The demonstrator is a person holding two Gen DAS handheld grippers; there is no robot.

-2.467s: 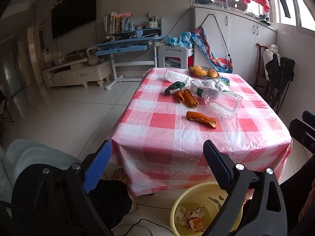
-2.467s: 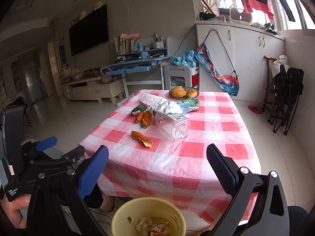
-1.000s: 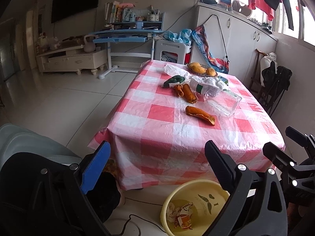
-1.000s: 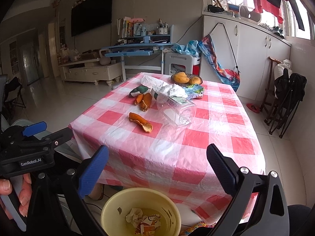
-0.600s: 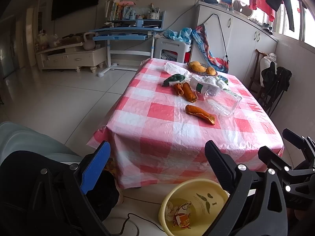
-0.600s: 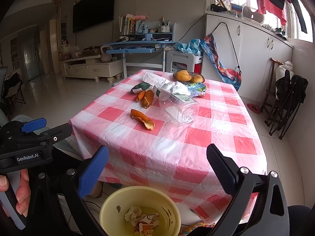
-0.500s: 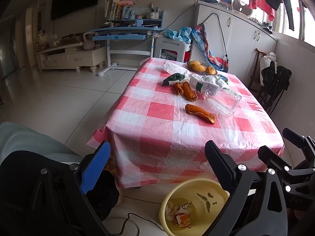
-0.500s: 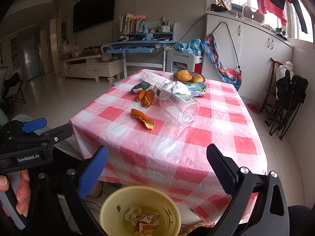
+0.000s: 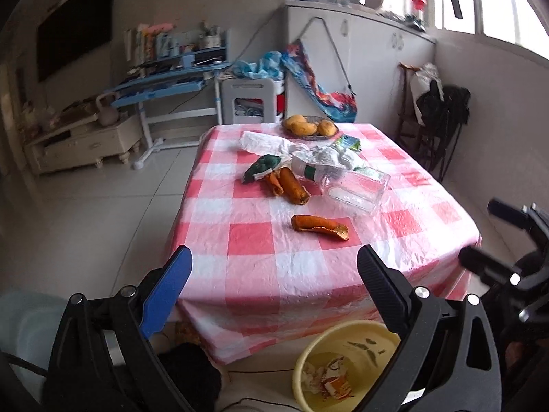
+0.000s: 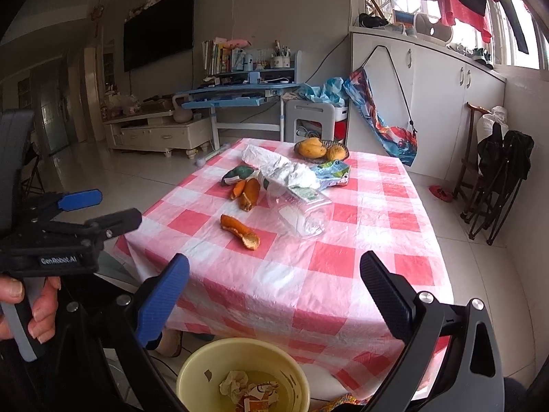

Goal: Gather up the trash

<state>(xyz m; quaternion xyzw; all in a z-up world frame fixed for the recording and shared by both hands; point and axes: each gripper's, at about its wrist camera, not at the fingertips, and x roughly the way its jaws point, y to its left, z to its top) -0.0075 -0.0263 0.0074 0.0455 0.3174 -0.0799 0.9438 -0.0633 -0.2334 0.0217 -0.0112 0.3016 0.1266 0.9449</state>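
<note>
- Trash on bench (image 9: 250, 237), which is covered w/ red-and-white checked cloth: a single orange peel (image 9: 319, 227) is seen nearest the front edge; two more peels (image 9: 288, 185) lie farther back, beside a green wrapper (image 9: 261, 168).
- A clear plastic bottle (image 9: 350, 189) is laid on its side, just right of the peels; crumpled white paper (image 9: 326, 154) is touching its neck end.
- A fruit dish (image 10: 320, 149) is set at the far edge.
- A yellow bin (image 10: 206, 370) w/ scraps inside stands on the floor, below the near edge.
- Left hand-held gripper (image 9: 274, 295): fingers spread wide, nothing between them, held short of the bench.
- Right hand-held gripper (image 10: 274, 298): likewise spread and empty, above the bin.
</note>
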